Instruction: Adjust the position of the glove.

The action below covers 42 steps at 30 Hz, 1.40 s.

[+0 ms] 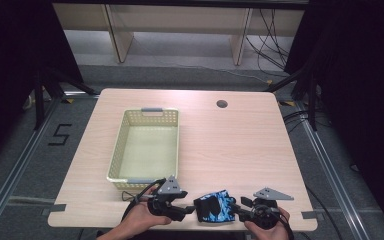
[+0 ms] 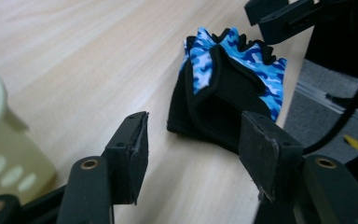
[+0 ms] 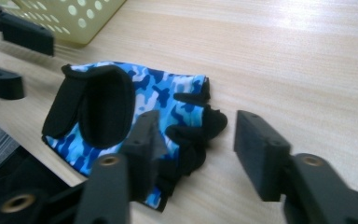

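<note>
The table (image 1: 240, 145), pale wood grain with a round cable hole near its far edge, carries everything. On its left half stands the basket (image 1: 145, 147), a pale yellow-green perforated tub with grey handles; the high view looks straight into it, while the left gripper view catches a blurred corner of it (image 2: 0, 154) and the right gripper view a strip of holed wall (image 3: 70, 18).

The glove (image 1: 215, 207), fingerless, blue camouflage with black trim, lies flat on the table at the near edge, between the two hands and well clear of the basket. The high view gives it as a small dark-and-blue patch. The left gripper view faces its open black cuff (image 2: 223, 93); the right gripper view shows the camouflage back, a black strap flap and the short finger ends (image 3: 135, 107).

The left tongs (image 2: 193, 147) stand fairly wide, pads bare, the glove's cuff just beyond them and untouched. The right tongs (image 3: 200, 149) are likewise parted; one pad overlaps the glove's finger end, the other stands off over bare wood, gripping nothing. In the high view each tongs (image 1: 192, 209) (image 1: 237, 212) points inward at the glove from its own side.
</note>
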Tool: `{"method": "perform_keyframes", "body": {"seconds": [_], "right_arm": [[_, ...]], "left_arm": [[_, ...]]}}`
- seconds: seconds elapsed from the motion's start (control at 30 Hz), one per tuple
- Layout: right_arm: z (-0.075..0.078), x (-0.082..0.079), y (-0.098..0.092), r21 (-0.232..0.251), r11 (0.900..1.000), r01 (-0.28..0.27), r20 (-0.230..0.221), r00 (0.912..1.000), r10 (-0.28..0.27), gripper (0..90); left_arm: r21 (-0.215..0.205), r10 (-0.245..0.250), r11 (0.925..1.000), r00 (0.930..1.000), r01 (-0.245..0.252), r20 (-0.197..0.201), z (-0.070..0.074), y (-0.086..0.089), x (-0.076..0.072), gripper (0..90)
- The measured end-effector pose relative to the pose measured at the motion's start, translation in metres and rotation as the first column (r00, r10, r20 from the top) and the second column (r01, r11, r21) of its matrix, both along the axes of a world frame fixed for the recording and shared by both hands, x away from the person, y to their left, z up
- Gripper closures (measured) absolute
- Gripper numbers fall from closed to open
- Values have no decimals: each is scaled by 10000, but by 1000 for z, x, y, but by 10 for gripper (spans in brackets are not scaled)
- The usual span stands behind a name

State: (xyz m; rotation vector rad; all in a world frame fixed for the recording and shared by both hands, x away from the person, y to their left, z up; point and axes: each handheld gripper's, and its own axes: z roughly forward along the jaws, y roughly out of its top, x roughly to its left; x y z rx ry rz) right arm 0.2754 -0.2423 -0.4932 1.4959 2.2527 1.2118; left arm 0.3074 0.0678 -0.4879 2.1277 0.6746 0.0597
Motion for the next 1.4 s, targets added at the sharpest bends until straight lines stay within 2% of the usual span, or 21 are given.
{"method": "perform_keyframes", "body": {"seconds": [0.07,0.1,0.17,0.27,0.43,0.47,0.5,0.6,0.67,0.7,0.8,0.83,0.87,0.93,1.0,1.07,1.13,1.17,1.3,1.33,1.4], "right_arm": [[0,4,1,-156,9999,42,-170,9998,-44,443],[-1,5,3,-175,9998,-2,-295,9996,-3,440],[-2,10,5,-102,9995,-308,-318,9990,305,431],[-4,18,9,-406,9974,-587,-559,9968,564,416],[-8,26,17,-811,9913,-1037,-1019,9902,953,460],[-9,27,16,-1185,9869,-1098,-958,9905,987,471],[-8,26,17,-876,9909,-1023,-1110,9895,923,496],[-9,25,13,-801,9906,-1109,-1196,9877,1009,616],[-10,24,12,-604,9914,-1161,-1134,9876,1088,645],[-10,22,12,-610,9925,-1063,-1338,9862,975,688],[-11,21,14,-631,9899,-1268,-1214,9855,1185,729],[-11,20,15,-399,9906,-1309,-1299,9836,1247,738],[-11,20,16,-664,9901,-1235,-1214,9859,1149,743],[-12,20,16,-440,9906,-1296,-1229,9847,1234,748],[-11,19,16,-642,9914,-1142,-1168,9875,1062,749],[-11,18,16,-589,9928,-1047,-1295,9869,964,749],[-12,18,16,-390,9930,-1118,-1144,9877,1067,748],[-12,17,16,-524,9926,-1093,-1192,9876,1025,748],[-13,17,17,-418,9927,-1134,-1183,9871,1078,747],[-12,16,18,-581,9929,-1034,-1204,9881,959,747],[-13,16,18,-506,9923,-1127,-1100,9882,1066,746]], "left_arm": [[-53,274,9996,9990,-276,-350,-3,2,-4,434],[119,97,9999,9994,-93,-317,-4,4,-3,438],[-189,254,9995,9957,-272,-889,-8,3,-7,448],[-123,-24,9999,9953,12,-970,-10,2,-9,460],[-61,-75,10000,9931,68,-1172,-13,-2,-10,475],[2,-129,9999,9928,130,-1193,-14,-2,-10,476],[-3,-79,10000,9911,79,-1328,-15,-2,-11,485],[-43,-186,9998,9870,182,-1599,-18,-3,-11,496],[-163,-149,9998,9845,123,-1749,-20,-4,-11,499],[-165,-234,9997,9825,207,-1850,-20,-4,-10,499],[-272,-230,9995,9782,178,-2064,-22,-7,-7,500],[-275,-214,9995,9771,159,-2119,-22,-8,-6,505],[-270,-202,9995,9762,147,-2160,-23,-9,-6,511],[-181,-187,9997,9757,151,-2184,-25,-11,-8,513],[-301,-255,9994,9704,189,-2400,-25,-11,-9,525],[-258,-200,9996,9703,142,-2410,-25,-11,-10,522],[-311,-241,9994,9686,169,-2473,-24,-12,-11,523],[-311,-241,9994,9686,169,-2473,-24,-12,-11,523],[-431,-114,9991,9622,-3,-2722,-26,-18,-7,532],[-538,-79,9985,9583,-78,-2855,-26,-22,-5,534],[-590,-82,9982,9596,-88,-2812,-27,-25,-4,560]]}}
